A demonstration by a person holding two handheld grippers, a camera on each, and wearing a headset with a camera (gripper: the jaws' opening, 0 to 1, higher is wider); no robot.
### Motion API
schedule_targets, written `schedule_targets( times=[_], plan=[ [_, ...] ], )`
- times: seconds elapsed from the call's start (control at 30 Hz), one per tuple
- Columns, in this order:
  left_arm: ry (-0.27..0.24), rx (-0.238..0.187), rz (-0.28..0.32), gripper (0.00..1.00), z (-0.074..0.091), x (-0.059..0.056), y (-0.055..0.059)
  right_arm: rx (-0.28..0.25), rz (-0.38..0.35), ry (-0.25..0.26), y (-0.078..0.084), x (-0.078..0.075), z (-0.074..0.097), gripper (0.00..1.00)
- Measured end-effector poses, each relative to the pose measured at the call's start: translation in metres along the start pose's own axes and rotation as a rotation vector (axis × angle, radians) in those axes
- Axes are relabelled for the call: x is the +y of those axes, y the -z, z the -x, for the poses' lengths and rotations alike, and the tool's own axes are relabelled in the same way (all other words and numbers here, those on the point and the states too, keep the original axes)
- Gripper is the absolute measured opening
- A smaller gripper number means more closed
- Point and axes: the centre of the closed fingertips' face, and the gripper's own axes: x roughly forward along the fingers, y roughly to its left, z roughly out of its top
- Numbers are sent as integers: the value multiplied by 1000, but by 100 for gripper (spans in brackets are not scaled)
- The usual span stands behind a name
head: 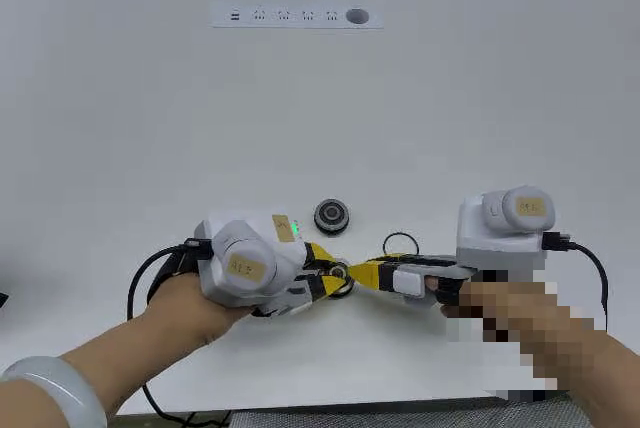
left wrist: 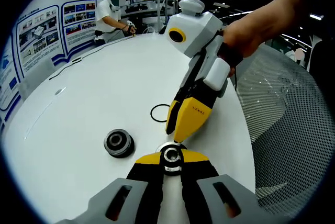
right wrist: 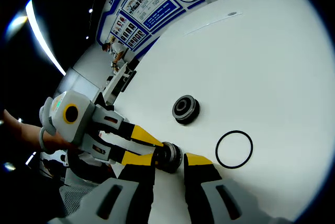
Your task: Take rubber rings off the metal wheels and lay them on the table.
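Left tool (left wrist: 171, 157) and right tool (right wrist: 168, 158) pinch a small silver metal wheel (head: 340, 276); beyond it, thin black rubber ring (right wrist: 216, 149), open white worktop (right wrist: 251, 67)

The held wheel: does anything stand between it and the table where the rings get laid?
Nothing visible does. The held wheel, in the left gripper with the right gripper at it, is over bare table; the loose ring and second wheel lie aside.

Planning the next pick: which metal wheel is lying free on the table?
The wheel lying alone farther back on the table, near the loose ring. The other wheel is clamped in the left gripper.
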Motion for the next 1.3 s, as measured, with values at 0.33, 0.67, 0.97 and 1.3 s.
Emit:
schedule_targets(
  times=[0.33, 0.67, 0.97, 1.3],
  plan=[
    [-3, -8, -1, 12, 0, 0, -1, 5, -68, -38, 2, 2, -5, 23],
    [-2, -16, -1, 12, 0, 1, 1, 35, -100, -60, 6, 2, -9, 24],
    [-2, -20, -3, 12, 0, 0, 0, 51, -173, -88, 9, 1, -10, 27],
    [1, -22, -3, 12, 1, -1, -1, 64, -216, -111, 9, 3, -10, 25]
  ],
)
